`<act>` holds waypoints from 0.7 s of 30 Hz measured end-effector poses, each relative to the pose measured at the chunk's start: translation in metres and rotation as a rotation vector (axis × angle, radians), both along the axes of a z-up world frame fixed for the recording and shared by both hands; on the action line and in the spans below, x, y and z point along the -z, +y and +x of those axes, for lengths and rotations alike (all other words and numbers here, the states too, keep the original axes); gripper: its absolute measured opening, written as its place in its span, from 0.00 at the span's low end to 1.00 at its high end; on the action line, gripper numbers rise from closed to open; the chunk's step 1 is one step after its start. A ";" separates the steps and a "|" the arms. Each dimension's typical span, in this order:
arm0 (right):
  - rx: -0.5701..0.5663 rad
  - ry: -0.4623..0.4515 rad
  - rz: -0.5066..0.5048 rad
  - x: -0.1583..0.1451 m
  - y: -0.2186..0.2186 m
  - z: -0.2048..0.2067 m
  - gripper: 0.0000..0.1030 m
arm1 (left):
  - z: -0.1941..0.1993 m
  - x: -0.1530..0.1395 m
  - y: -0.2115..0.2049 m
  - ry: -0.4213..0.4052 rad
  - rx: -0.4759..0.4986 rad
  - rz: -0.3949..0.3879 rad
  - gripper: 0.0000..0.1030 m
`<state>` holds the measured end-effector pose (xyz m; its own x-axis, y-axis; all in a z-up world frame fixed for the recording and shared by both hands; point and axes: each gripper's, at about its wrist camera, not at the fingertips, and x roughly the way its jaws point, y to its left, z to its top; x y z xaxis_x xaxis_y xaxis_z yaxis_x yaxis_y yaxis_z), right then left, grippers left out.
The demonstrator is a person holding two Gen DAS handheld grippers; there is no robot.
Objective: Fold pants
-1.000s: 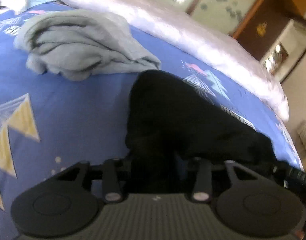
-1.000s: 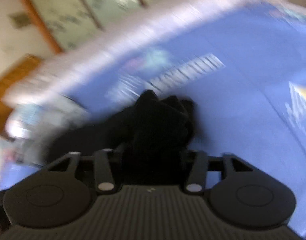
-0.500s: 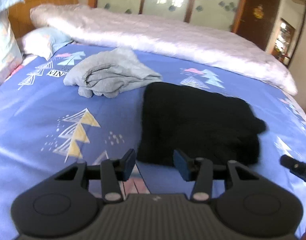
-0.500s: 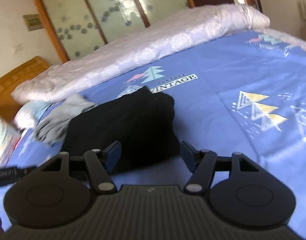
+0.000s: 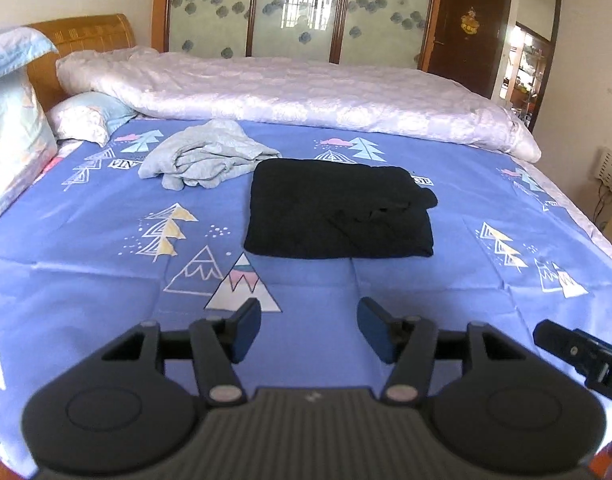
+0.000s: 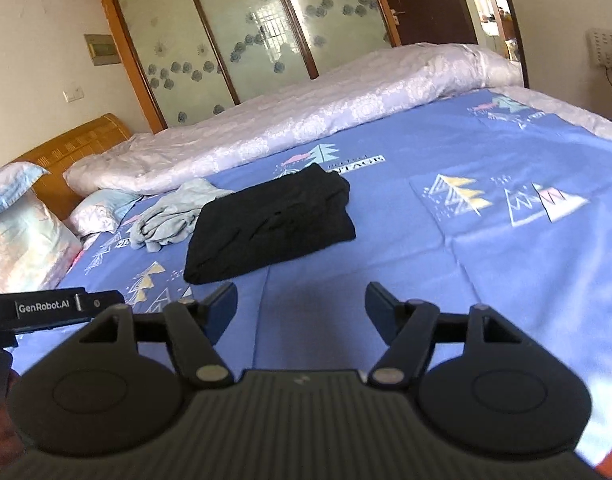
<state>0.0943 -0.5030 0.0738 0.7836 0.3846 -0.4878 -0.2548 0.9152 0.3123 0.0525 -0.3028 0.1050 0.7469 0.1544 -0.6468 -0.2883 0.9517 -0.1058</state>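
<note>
The black pants (image 5: 338,210) are lying folded into a compact rectangle on the blue printed bedsheet (image 5: 106,240), roughly mid-bed, flat, with a small lump of fabric sticking out at the right far corner. From the right wrist view the same pants (image 6: 270,226) are sitting ahead and left of centre.

The left gripper (image 5: 309,326) is hovering over bare sheet, short of the pants' near edge, with its jaws spread wide and nothing between them. Its blue-padded fingertips (image 5: 246,330) are touching no cloth. The right gripper (image 6: 301,310) is likewise gaping, empty, hanging above the sheet near the pants' front corner, apart from it.

A crumpled light grey garment (image 5: 204,156) is resting just beside the pants' far-left corner; whether they are touching cannot be told. A pale quilt (image 5: 306,96) is running along the far side of the bed. Pillows (image 5: 14,112) are piled against the wooden headboard (image 5: 86,36) on the left. Frosted sliding doors with flower prints (image 5: 298,12) are standing behind.
</note>
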 end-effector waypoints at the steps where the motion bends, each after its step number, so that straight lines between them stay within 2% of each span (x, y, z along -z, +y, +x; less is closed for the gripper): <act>1: -0.004 0.000 -0.002 0.000 -0.001 -0.004 0.70 | -0.004 -0.001 -0.002 0.000 -0.002 0.003 0.56; 5: -0.020 -0.002 -0.012 -0.002 0.002 -0.015 0.70 | -0.017 -0.003 -0.004 -0.006 -0.014 -0.002 0.60; 9: -0.039 -0.017 -0.014 -0.005 0.005 -0.022 0.70 | -0.027 -0.005 -0.007 -0.018 -0.021 0.020 0.75; 11: -0.046 -0.026 -0.015 -0.007 0.007 -0.025 0.71 | -0.031 -0.006 -0.009 -0.021 -0.020 0.031 0.76; 16: -0.054 -0.030 -0.014 -0.007 0.012 -0.028 0.71 | -0.039 -0.007 -0.011 -0.026 -0.023 0.035 0.88; 21: -0.062 -0.029 -0.020 -0.006 0.017 -0.030 0.72 | -0.044 -0.005 -0.009 -0.026 -0.030 0.030 0.94</act>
